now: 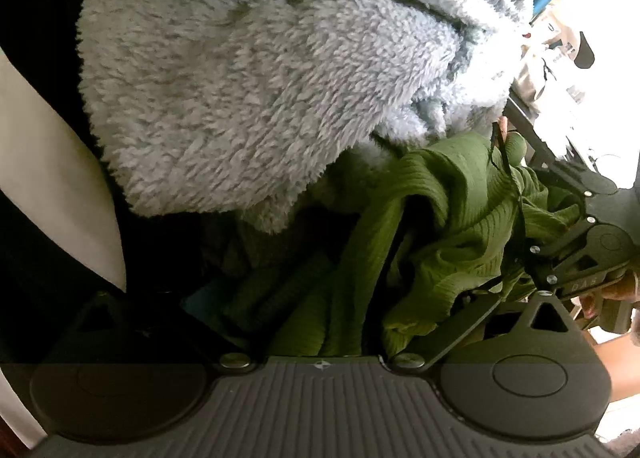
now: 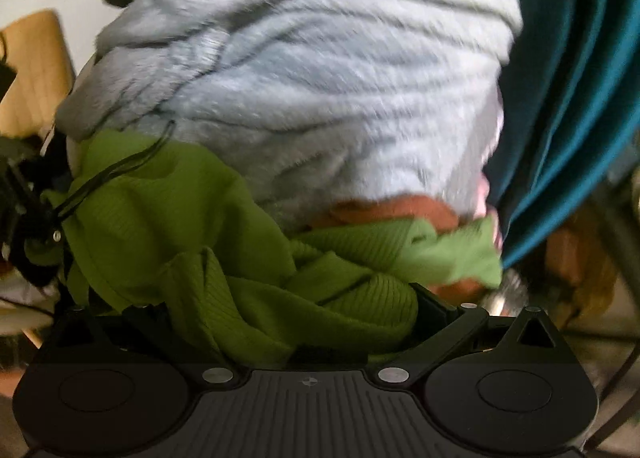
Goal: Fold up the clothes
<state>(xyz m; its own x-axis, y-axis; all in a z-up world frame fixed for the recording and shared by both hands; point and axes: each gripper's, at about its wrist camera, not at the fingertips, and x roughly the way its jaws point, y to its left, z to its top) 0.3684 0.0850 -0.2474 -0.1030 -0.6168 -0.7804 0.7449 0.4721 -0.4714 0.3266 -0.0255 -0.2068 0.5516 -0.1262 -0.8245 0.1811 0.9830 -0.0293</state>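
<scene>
Below both grippers, no bare work surface showed; a heap of clothes covered everything ahead of the fingers. My left gripper [image 1: 320, 298] stood with its jaws spread wide, nothing pinched, its fingers sunk in shadow among the folds of the green ribbed knit [image 1: 440, 218]. Just beyond and above it lay the pale blue fleece [image 1: 260, 90], overlapping the knit's far edge. My right gripper [image 2: 280, 330] was likewise spread wide, the green ribbed knit [image 2: 180, 218] bunched loosely across the gap between its fingers with no pad visibly pressing it; the pale blue fleece [image 2: 320, 78] rose right behind.

Only the left wrist view showed the right gripper's black linkage [image 1: 592, 242] off to its right, with part of a hand on it, and a bright cluttered room past the fleece. Only the right wrist view, which was motion-blurred, showed an orange-brown garment [image 2: 400, 208] wedged between fleece and knit, a teal cloth [image 2: 568, 98] hanging to the right, a thin black cord [image 2: 120, 168] trailing over the knit, and a light wooden chair [image 2: 36, 70] far left.
</scene>
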